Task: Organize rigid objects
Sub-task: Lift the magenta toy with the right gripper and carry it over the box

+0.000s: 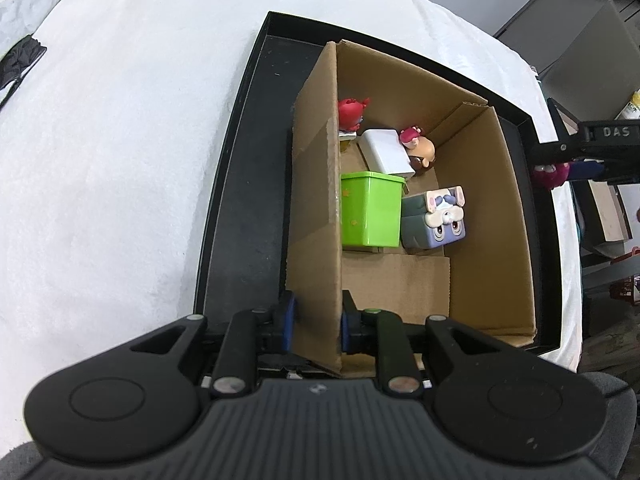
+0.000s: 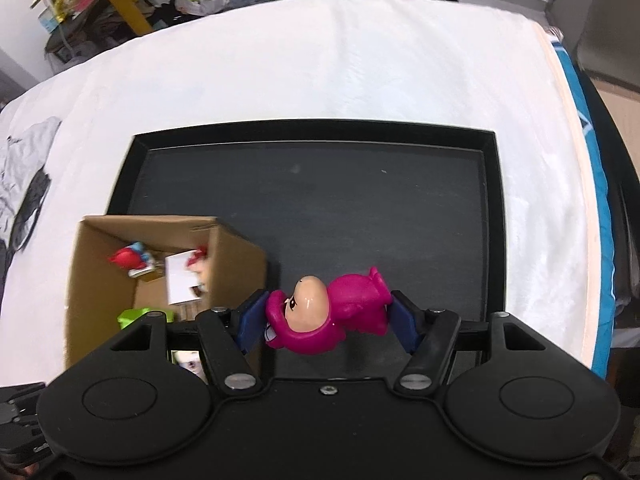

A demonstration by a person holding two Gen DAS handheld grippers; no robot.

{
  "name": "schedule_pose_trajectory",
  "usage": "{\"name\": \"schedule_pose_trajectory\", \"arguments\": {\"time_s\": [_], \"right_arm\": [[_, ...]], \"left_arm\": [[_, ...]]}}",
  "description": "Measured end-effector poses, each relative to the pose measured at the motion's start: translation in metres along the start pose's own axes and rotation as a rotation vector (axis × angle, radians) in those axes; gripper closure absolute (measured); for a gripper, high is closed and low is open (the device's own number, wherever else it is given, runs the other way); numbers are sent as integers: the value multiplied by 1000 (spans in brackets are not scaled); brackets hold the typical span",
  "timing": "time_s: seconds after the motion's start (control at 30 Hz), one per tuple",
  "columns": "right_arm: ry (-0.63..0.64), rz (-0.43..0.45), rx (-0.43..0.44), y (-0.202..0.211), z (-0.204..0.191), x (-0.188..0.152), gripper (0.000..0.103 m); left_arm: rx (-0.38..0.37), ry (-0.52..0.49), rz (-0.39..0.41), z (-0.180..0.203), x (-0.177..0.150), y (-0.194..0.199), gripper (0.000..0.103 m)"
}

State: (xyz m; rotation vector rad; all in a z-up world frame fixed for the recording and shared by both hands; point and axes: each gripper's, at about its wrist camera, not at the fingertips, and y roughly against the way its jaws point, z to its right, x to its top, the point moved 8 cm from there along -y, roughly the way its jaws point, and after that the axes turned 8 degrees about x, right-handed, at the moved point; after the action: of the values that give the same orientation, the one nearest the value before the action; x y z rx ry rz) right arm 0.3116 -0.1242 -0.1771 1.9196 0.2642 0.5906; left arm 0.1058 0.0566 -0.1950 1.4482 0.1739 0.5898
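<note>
Jaws of the left gripper (image 1: pixel 316 326) pinch the cardboard box (image 1: pixel 400 280) wall; right gripper (image 2: pixel 326 316) clamps the magenta figurine (image 2: pixel 332 312).

Black claw (image 2: pixel 326 316), blue pads (image 2: pixel 402 326), silver screws.

I see the cardboard box (image 1: pixel 460 208) sitting in the tray (image 1: pixel 240 184), at its left end in my right wrist view; the tray rests on the cloth-covered table (image 1: pixel 120 140). Inside the box: the bin (image 1: pixel 370 210) against the left wall, bunny cube (image 1: pixel 434 220) just beside it on the right, flat box (image 1: pixel 386 152) and two figures behind them.
</note>
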Motion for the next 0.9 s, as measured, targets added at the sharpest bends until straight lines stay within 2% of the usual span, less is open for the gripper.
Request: {"name": "schedule_pose_trajectory", "arguments": {"time_s": [0.37,0.9], "right_arm": [[71,21,9,14,-54,7,40],[135,-3,22,-8,-128,11,40]], "left_arm": [[-21,3,10,-1,0,2,81],[-66,-1,18,-5,1,3,81]]}}
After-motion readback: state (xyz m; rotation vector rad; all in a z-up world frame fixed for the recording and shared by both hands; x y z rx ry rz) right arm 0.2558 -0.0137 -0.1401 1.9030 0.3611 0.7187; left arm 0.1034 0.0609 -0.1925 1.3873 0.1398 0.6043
